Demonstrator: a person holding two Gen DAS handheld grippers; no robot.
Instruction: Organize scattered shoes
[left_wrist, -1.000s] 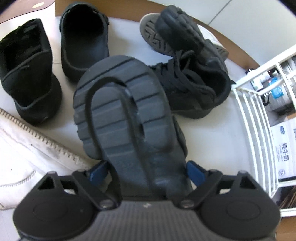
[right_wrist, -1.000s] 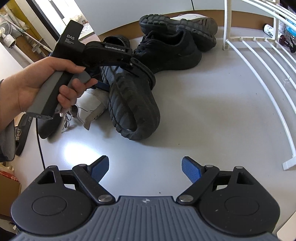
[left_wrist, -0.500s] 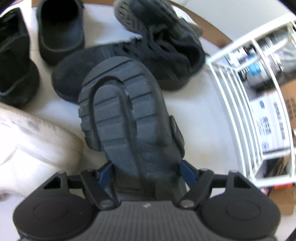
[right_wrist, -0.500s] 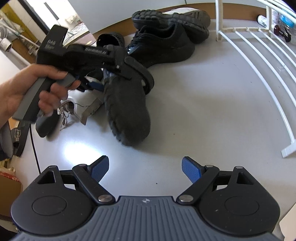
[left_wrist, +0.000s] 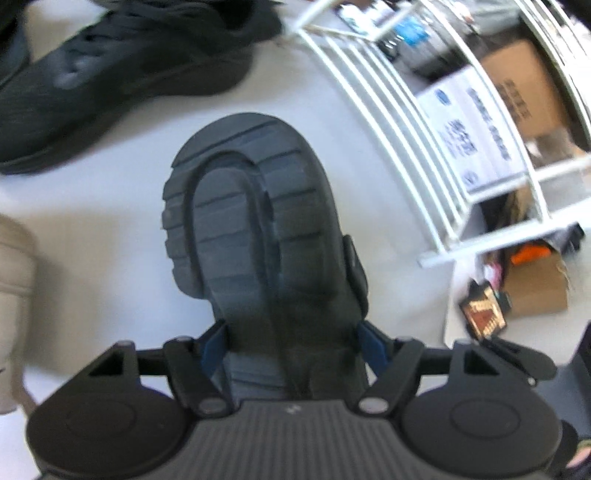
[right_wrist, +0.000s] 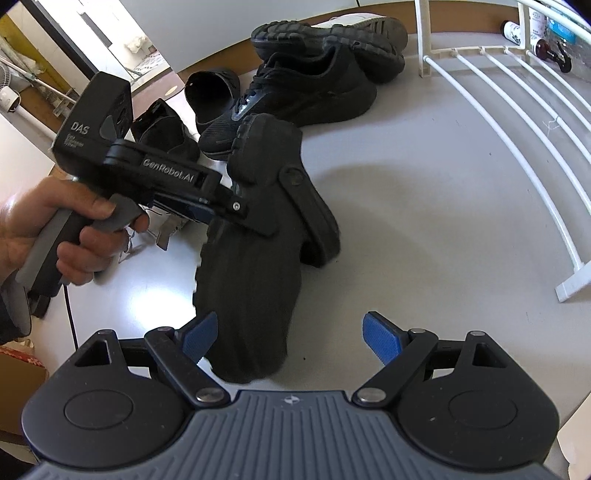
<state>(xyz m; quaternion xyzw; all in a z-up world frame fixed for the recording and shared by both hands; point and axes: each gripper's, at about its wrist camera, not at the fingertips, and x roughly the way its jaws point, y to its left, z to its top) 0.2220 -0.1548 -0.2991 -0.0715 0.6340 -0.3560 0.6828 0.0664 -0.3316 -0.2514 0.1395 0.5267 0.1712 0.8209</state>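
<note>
The left claw (left_wrist: 291, 343) is clenched on a dark grey clog (left_wrist: 255, 236), its blue pads pressing the two sides of the heel end. The left wrist view shows the ribbed sole facing the camera, toe pointing away toward the far side of the pale worktop (left_wrist: 92, 240). In the right wrist view the same clog (right_wrist: 255, 258) hangs from the left claw (right_wrist: 240, 210) with its toe low and near, close to or on the worktop (right_wrist: 424, 221); I cannot tell whether it touches. Its heel strap swings out to the right. A hand (right_wrist: 55, 236) grips the handle of that claw at the left edge.

The right claw (right_wrist: 290, 334) is released, its blue pads spread wide with nothing between them, and the clog's toe sits just beyond its left pad.

Farther off, a black lace-up sneaker (right_wrist: 295, 96) lies on its sole at the far side of the worktop, with another dark shoe, sole up, (right_wrist: 325, 40) leaning on it from behind. To their left stand an open black clog (right_wrist: 214, 92) and a black slip-on shoe (right_wrist: 162, 133). A white shoe (right_wrist: 162, 229) lies partly hidden beneath the left claw.

A white wire rack (right_wrist: 517, 122) runs along the right side of the worktop. In the left wrist view the rack (left_wrist: 406, 129) curves past the held clog, with cardboard boxes (left_wrist: 524, 88) blurred beyond it.
</note>
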